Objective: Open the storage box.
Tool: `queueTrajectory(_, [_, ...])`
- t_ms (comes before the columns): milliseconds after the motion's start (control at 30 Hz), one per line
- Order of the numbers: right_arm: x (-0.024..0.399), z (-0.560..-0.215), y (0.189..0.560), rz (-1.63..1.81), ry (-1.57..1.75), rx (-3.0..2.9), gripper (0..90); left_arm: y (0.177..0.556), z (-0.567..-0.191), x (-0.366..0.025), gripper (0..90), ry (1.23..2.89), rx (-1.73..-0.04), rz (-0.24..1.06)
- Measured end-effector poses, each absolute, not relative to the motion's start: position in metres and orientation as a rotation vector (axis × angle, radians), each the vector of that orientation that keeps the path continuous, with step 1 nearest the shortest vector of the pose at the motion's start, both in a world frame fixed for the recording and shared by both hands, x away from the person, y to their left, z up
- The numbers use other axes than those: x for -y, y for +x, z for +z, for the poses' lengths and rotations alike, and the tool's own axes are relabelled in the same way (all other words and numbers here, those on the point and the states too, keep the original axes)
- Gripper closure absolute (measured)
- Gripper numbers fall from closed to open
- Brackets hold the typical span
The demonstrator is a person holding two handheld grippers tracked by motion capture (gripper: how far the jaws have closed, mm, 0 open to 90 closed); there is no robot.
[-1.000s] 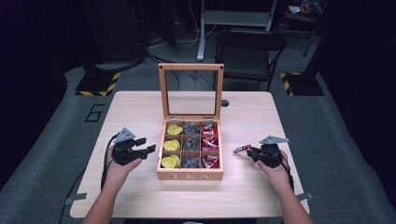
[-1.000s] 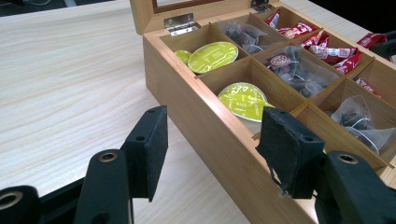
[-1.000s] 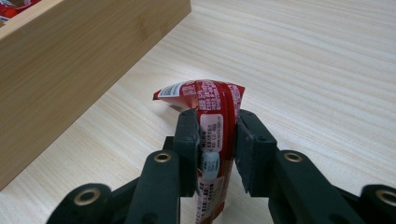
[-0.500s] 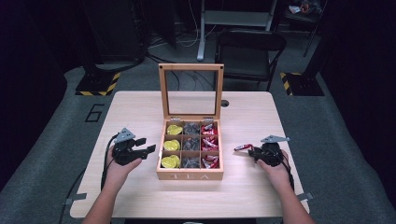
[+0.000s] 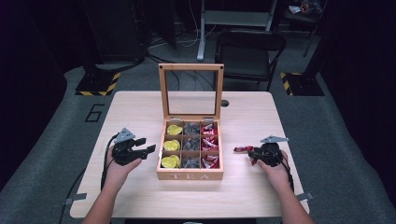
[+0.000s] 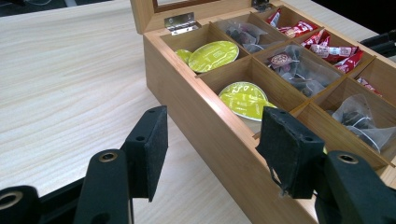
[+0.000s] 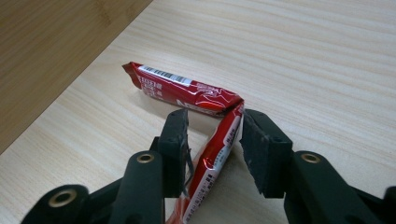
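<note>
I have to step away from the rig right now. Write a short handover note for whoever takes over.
Right gripper: jaws have just been opening; a folded red packet lies on the table between them, no longer pinched.
Left gripper: open, holding nothing, beside the tea box.
Box lid up; yellow capsules in the left column, tea bags in the middle, red packets in the right.
Done: one red packet set on the table right of the box.
Left: probably more packets to move; the pictures don't settle it.

two sachets (image 5: 243,149) lie right of the tea box (image 5: 189,176).
</note>
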State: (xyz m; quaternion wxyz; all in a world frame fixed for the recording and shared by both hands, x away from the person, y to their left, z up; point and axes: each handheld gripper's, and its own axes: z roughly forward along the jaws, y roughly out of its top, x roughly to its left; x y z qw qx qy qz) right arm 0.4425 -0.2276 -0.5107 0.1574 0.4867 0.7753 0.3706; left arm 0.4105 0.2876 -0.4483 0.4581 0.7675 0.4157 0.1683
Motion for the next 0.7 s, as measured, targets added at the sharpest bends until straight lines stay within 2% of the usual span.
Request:
queueTrajectory(433, [0.229, -0.510, 0.442, 1.060, 1.381, -2.207, 56.1, 0.411, -0.449, -0.287, 42.5, 1.889, -1.028, 0.418])
queueTrajectory(700, [0.225, -0.501, 0.437, 1.055, 1.338, -2.191, 50.7, 0.411, -0.449, -0.288, 42.5, 1.884, -1.033, 0.418])
